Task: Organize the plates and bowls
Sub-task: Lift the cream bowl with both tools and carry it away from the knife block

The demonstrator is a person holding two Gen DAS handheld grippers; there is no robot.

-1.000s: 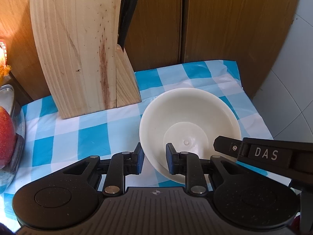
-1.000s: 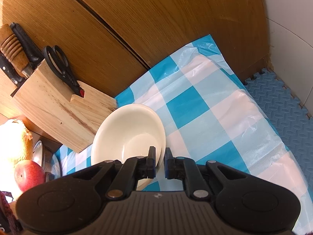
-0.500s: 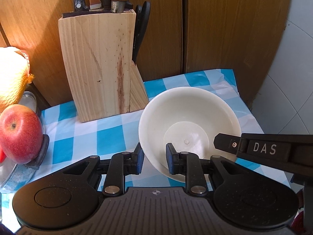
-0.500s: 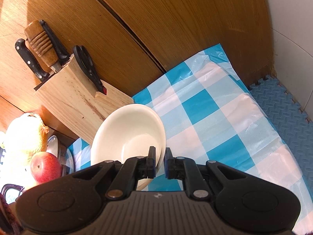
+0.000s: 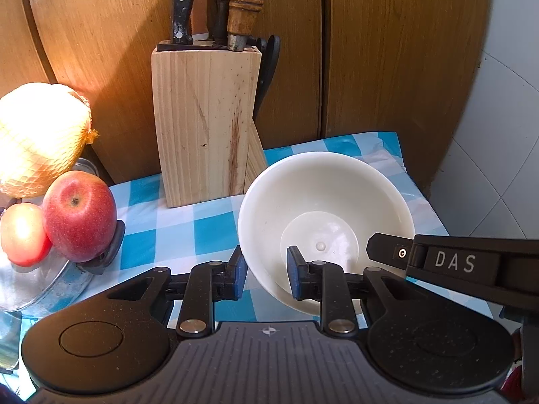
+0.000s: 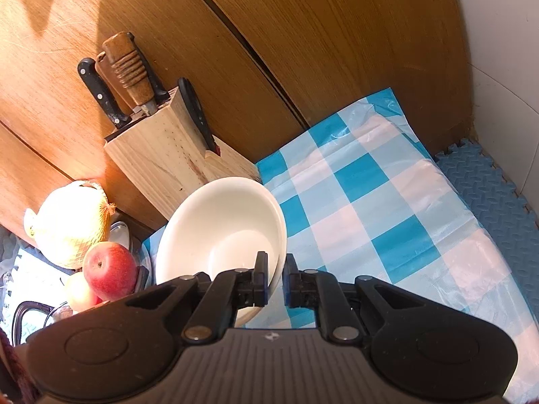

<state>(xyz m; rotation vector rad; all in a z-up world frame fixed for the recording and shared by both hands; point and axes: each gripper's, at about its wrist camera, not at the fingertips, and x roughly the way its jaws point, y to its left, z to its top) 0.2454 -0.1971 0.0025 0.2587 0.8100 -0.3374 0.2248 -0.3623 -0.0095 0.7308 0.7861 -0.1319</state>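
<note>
Can't see the near rim of the bowl in the left wrist view, it drops behind the left gripper body. Same in the right wrist view, where the right gripper covers the bowl's lower edge. The knife blades are buried in the knife block, only handles show. The scissors are half hidden behind that block. The netted fruit is cut off at the left edge and blown out by sunlight. The counter runs off the frame's bottom right.

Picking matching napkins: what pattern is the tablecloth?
The tablecloth is a blue-and-white check, clearest in the right wrist view.
</note>
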